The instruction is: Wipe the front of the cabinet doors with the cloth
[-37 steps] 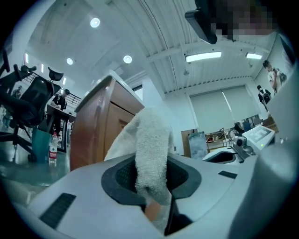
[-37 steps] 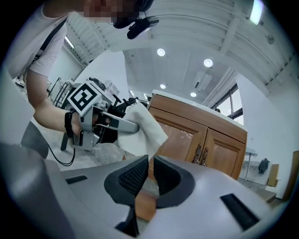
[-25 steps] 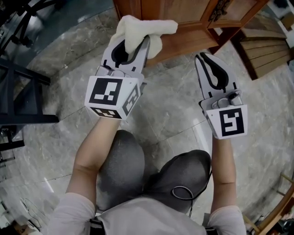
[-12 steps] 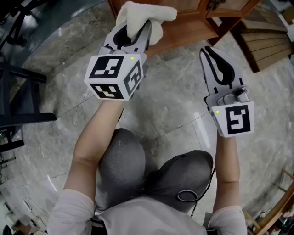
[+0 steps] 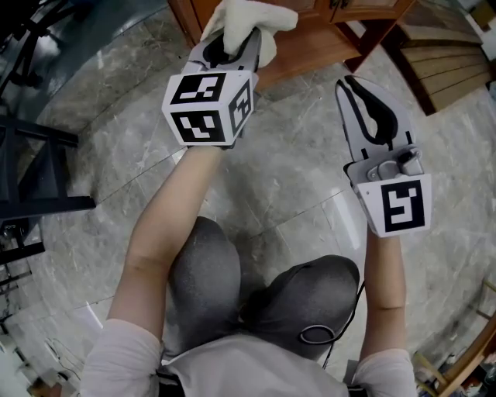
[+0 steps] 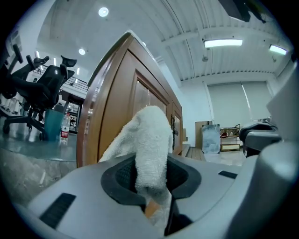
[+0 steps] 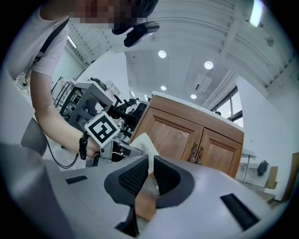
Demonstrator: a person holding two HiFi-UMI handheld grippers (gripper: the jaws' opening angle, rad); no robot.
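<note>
A white terry cloth point(image 5: 246, 22) is bunched in my left gripper point(image 5: 236, 45), which is shut on it. In the head view the cloth sits at the lower edge of the brown wooden cabinet point(image 5: 310, 43); whether it touches the wood I cannot tell. The left gripper view has the cloth point(image 6: 150, 140) rising between the jaws of that gripper point(image 6: 152, 176), with the cabinet side point(image 6: 114, 112) just behind. My right gripper point(image 5: 364, 105) hangs shut and empty over the floor, right of the left one. From the right gripper point(image 7: 150, 173) I see the two panelled doors point(image 7: 187, 135) and their handles point(image 7: 196, 152).
Grey marble floor point(image 5: 294, 178) lies below both grippers. A black metal frame point(image 5: 35, 147) stands at the left. Wooden slats point(image 5: 442, 66) lie at the upper right. The person's knees point(image 5: 256, 298) are below. An office chair point(image 6: 44, 86) stands left of the cabinet.
My left gripper has moved forward and a little to the right with the cloth, closer to the cabinet. The right gripper has barely shifted.
</note>
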